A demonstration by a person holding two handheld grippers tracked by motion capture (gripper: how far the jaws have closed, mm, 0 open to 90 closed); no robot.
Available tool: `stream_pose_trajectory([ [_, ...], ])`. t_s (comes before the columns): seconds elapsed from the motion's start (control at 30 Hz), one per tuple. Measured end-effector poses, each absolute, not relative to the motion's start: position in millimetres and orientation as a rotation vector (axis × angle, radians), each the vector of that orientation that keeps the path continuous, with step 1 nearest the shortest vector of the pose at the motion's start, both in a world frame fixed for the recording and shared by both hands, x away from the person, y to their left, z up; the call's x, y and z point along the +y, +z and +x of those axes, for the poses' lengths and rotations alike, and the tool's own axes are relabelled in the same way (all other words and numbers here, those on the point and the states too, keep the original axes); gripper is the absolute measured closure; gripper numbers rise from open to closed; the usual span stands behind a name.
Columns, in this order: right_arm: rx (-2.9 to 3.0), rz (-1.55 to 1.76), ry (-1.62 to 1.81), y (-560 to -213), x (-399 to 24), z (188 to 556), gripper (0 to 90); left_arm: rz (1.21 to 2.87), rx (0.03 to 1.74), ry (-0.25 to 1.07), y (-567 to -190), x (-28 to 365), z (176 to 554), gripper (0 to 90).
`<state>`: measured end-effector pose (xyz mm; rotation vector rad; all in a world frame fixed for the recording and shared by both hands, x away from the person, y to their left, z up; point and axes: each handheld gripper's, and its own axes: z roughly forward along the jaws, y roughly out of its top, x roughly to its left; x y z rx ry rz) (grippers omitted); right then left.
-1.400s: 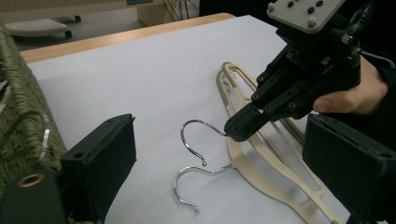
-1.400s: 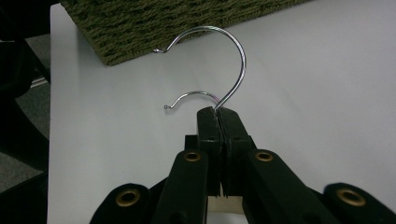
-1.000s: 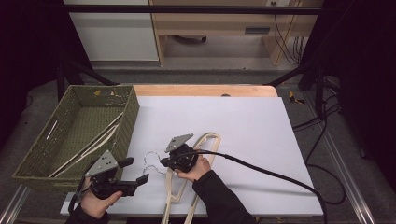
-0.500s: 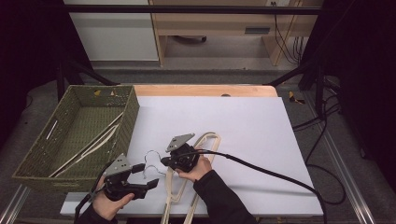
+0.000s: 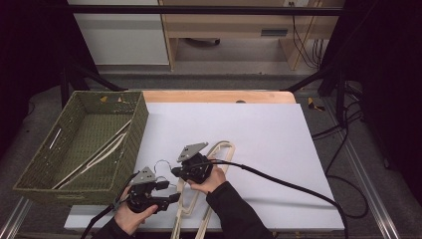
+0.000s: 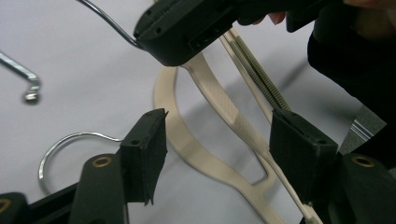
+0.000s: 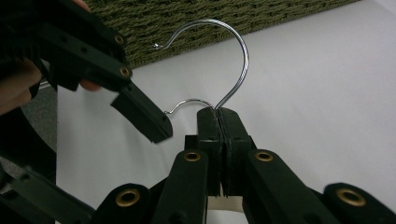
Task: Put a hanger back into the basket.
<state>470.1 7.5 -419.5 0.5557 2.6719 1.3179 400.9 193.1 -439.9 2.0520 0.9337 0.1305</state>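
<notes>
left gripper [image 5: 166, 191] moved in, fingers narrowing, apart round hanger [image 5: 191, 201] | right gripper [image 5: 175, 172] clamped on hook [image 7: 229, 60] | basket [image 5: 134, 149] close left

A white table [image 5: 259, 144] carried the things. A green woven basket [image 5: 50, 184] sat at its left edge. Cream hangers [image 5: 221, 152] lay near the front.

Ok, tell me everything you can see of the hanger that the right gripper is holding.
The hanger is cream plastic with a silvery wire hook. It lies on the white table, its hook toward the green woven basket. The right gripper is shut at the hook's base. One arm carries a ribbed strip. A second cream hanger lies against it.
</notes>
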Motion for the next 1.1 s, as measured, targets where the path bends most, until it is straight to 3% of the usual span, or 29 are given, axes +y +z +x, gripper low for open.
stream_pose_trajectory([
  [0.1, 2.675, 0.546, 1.317, -419.5, 7.1, 470.2, 89.1, 2.055, 0.938, 0.118, -443.7, 187.2, 404.7, 40.3],
  [0.27, 2.664, 0.548, 1.318, -417.7, 6.3, 468.6, 89.1, 2.047, 0.954, 0.044, -454.5, 173.5, 410.3, 50.5],
  [0.47, 2.657, 0.545, 1.328, -417.0, 5.0, 468.2, 89.1, 2.027, 0.949, 0.052, -450.8, 171.6, 410.3, 62.6],
  [0.77, 2.647, 0.551, 1.336, -414.0, 1.2, 465.6, 88.0, 2.004, 0.984, 0.030, -448.5, 170.0, 409.6, 66.5],
  [0.83, 2.611, 0.560, 1.383, -408.4, -5.3, 462.9, 81.0, 1.994, 0.993, 0.031, -447.6, 169.4, 408.8, 67.3],
  [1.1, 2.496, 0.610, 1.507, -388.1, -52.0, 453.9, 67.8, 1.959, 1.000, 0.047, -438.1, 162.7, 403.3, 70.4],
])
